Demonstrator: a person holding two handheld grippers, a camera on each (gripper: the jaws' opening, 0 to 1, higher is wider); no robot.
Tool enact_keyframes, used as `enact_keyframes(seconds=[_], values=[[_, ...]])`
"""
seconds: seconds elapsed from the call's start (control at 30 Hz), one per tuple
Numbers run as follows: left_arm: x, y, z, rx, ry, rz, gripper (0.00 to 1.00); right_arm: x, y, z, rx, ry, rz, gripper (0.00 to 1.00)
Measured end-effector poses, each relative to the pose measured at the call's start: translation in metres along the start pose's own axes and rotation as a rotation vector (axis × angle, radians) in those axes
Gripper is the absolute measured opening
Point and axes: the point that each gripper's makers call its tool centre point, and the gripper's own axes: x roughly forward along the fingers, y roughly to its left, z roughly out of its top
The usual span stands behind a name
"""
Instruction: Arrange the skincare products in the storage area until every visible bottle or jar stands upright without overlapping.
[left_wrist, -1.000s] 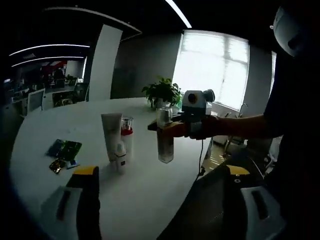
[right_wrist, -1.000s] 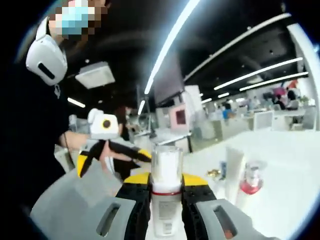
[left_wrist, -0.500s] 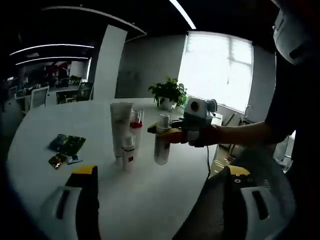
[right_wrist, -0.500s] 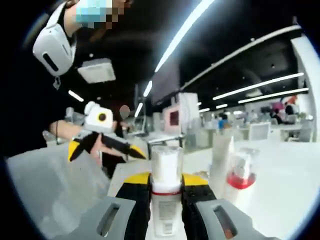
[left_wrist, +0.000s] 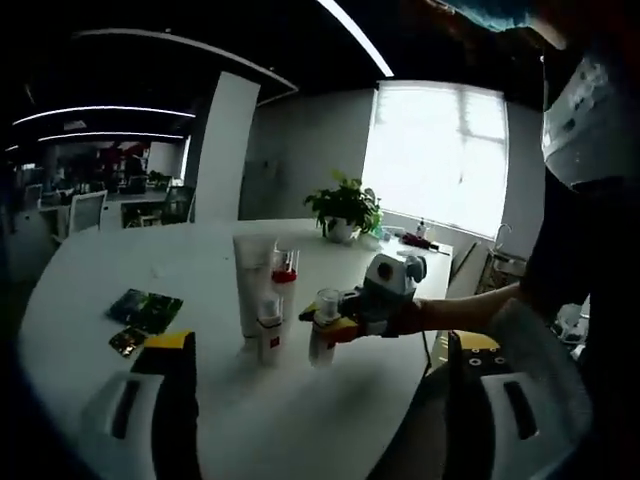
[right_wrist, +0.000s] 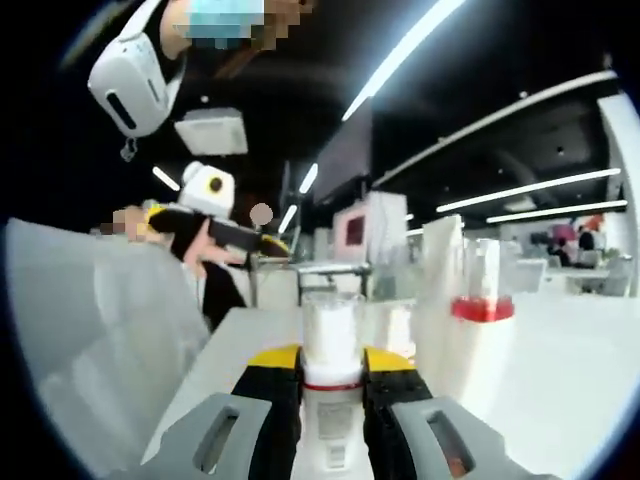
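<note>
Here the right gripper (right_wrist: 332, 385) is clamped on a clear-capped white bottle (right_wrist: 331, 400), which stands upright between its jaws. In the left gripper view that bottle (left_wrist: 321, 340) sits low over the white tabletop (left_wrist: 120, 265), just beside a small white bottle (left_wrist: 269, 332), a tall white tube (left_wrist: 252, 282) and a red-collared bottle (left_wrist: 284, 276), all upright. The left gripper (left_wrist: 318, 345) is spread wide and holds nothing. Green packets (left_wrist: 143, 310) lie on the tabletop, well apart.
</note>
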Motion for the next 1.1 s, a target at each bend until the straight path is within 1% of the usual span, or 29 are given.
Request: enact_keyframes(seconds=[0.2,0.4,0.43,0.5,0.53,0.6,0.63,0.7,0.73,0.8,0.9,0.97,1.0,1.1], values=[[-0.001,0.009,-0.005,-0.016,-0.004,0.026,0.99,0.004,-0.005,-0.011,-0.016,0.005,0.013,0.14],[0.001,0.012,-0.005,-0.009,-0.001,0.028,0.99,0.006,-0.007,-0.009,-0.023,-0.021,0.027,0.14],[0.001,0.012,-0.006,-0.011,0.0,0.03,0.99,0.007,-0.007,-0.009,-0.011,-0.019,0.032,0.15],[0.001,0.013,-0.007,-0.015,0.003,0.031,0.99,0.008,-0.005,-0.009,-0.024,-0.011,0.046,0.15],[0.001,0.013,-0.007,-0.018,0.002,0.032,0.97,0.008,-0.006,-0.01,0.006,-0.005,0.04,0.15],[0.002,0.014,-0.007,-0.018,0.002,0.033,0.96,0.008,-0.006,-0.011,0.004,0.002,0.046,0.15],[0.002,0.014,-0.007,-0.019,0.003,0.032,0.96,0.008,-0.005,-0.012,0.008,0.013,0.046,0.15],[0.004,0.013,-0.009,-0.014,0.012,0.027,0.96,0.006,-0.002,-0.026,0.014,0.092,0.057,0.16],[0.004,0.012,-0.01,-0.012,0.016,0.025,0.96,0.006,-0.001,-0.029,0.019,0.104,0.059,0.17],[0.005,0.011,-0.011,-0.009,0.021,0.021,0.95,0.006,0.001,-0.029,0.022,0.096,0.058,0.21],[0.005,0.011,-0.013,-0.015,0.03,0.016,0.94,0.0,-0.003,-0.034,0.041,0.105,0.044,0.23],[0.005,0.011,-0.013,-0.019,0.028,0.018,0.94,-0.005,-0.007,-0.041,0.051,0.142,0.016,0.25],[0.005,0.012,-0.013,-0.023,0.029,0.02,0.94,-0.009,-0.011,-0.045,0.051,0.16,-0.009,0.25],[0.006,0.012,-0.014,-0.024,0.034,0.021,0.94,-0.016,-0.012,-0.047,0.053,0.185,-0.041,0.24]])
